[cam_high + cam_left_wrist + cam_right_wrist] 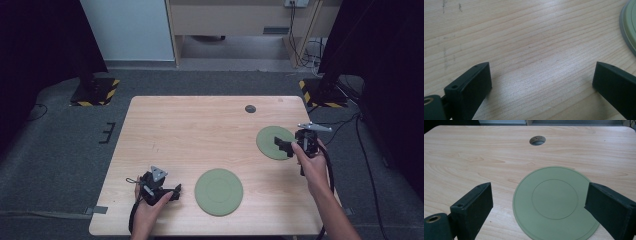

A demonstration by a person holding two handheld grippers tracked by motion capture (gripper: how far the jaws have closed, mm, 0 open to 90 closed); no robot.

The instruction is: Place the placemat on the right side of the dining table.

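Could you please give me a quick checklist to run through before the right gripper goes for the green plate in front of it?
1. Right gripper open: ok.
2. Far plate lying flat on the table: ok.
3. That plate between the right gripper's fingers: ok in the right gripper view.
4. Fingers touching its rim: cannot tell.
5. Left gripper open over bare wood, beside the near plate: ok.

On the pale wooden table (pixel 200 125), one round green plate (pixel 218 191) lies near the front edge, a second round green plate (pixel 274 142) farther back to the right. Behind that one sits a small round cable hole (pixel 250 108). The left gripper (pixel 172 194) rests just left of the front plate; the right gripper (pixel 283 146) hangs over the back plate's near edge.
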